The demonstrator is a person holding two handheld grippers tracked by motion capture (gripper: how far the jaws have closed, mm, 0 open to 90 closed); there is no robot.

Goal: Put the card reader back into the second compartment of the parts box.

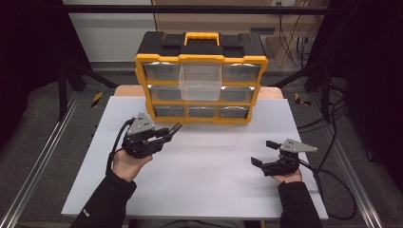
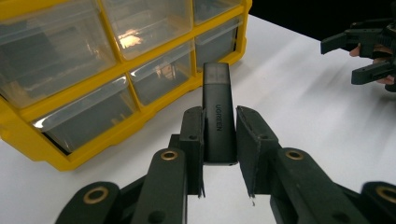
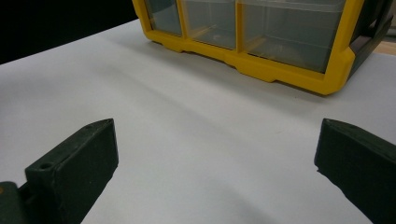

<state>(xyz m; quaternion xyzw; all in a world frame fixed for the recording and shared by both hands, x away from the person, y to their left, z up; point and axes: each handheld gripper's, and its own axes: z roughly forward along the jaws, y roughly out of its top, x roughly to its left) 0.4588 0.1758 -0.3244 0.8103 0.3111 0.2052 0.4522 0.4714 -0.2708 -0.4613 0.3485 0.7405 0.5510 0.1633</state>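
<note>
My left gripper [image 1: 168, 131] [image 2: 219, 116] is shut on a slim black stick marked UGREEN [image 2: 217, 88] [image 1: 174, 127]. It holds the stick above the white table, pointing at the bottom row of the yellow organizer [image 1: 199, 61] [image 2: 70, 161]. The organizer has clear drawers, and its top middle drawer [image 1: 201, 81] is pulled out. At the table's right, my right gripper [image 1: 263, 153] [image 3: 217, 135] is open with nothing between its jaws. It faces the organizer's lower corner [image 3: 280, 70] and also appears at the far right of the left gripper view [image 2: 369, 51].
The white tabletop [image 1: 209, 175] stretches between both hands and the organizer. Cables [image 1: 332, 180] trail off the right side. Metal rails [image 1: 43, 152] and dark frame bars flank the table.
</note>
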